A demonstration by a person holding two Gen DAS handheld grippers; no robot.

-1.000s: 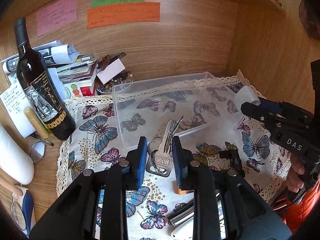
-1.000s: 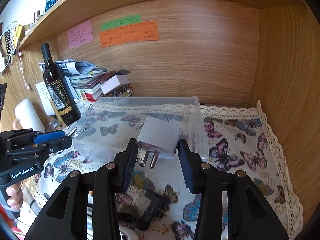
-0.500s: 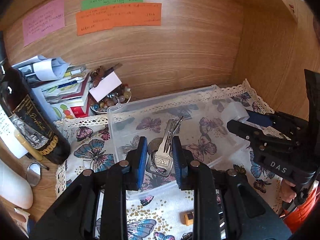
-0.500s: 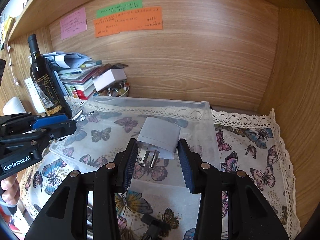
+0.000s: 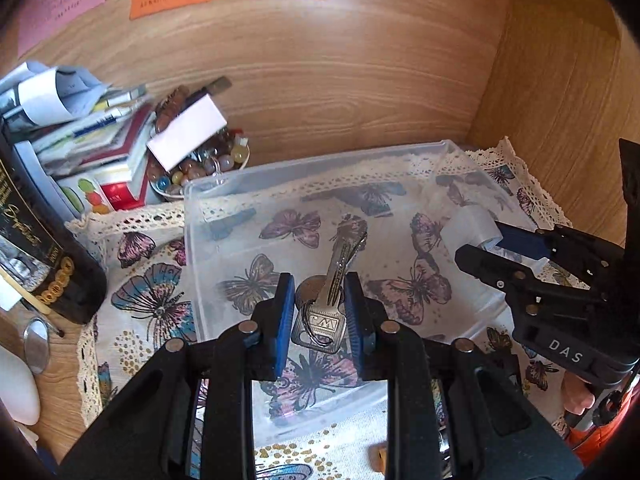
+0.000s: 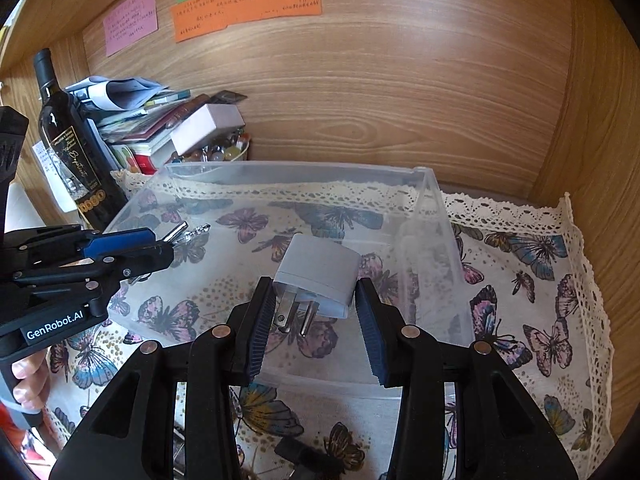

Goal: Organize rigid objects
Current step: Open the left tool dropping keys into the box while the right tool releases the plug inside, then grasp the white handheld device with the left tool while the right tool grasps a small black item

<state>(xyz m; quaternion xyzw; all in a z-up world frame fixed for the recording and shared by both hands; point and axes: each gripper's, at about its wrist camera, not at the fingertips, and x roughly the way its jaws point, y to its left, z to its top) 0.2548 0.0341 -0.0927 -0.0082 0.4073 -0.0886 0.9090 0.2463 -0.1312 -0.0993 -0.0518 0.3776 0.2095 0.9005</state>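
My left gripper (image 5: pixel 318 312) is shut on a bunch of silver keys (image 5: pixel 326 308) on a ring and holds it over the clear plastic box (image 5: pixel 208 196). My right gripper (image 6: pixel 316 320) is shut on a white plug adapter (image 6: pixel 320 272) with metal prongs, also above the box (image 6: pixel 432 208). In the left wrist view the right gripper (image 5: pixel 480 252) holds the adapter (image 5: pixel 472 228) over the box's right side. In the right wrist view the left gripper (image 6: pixel 160 246) is over the box's left side with key tips (image 6: pixel 188 232) sticking out.
A dark wine bottle (image 6: pixel 72 152) stands left of the box. A pile of books and papers (image 5: pixel 88 136) and a bowl of beads (image 5: pixel 200 168) sit behind it. The butterfly cloth (image 6: pixel 532 280) covers the shelf. Small items (image 6: pixel 304 456) lie near the front edge. Wooden walls (image 6: pixel 592 128) close in the back and right.
Both grippers have moved forward and now hold the keys and the adapter over the inside of the box. Both stay shut on their objects.
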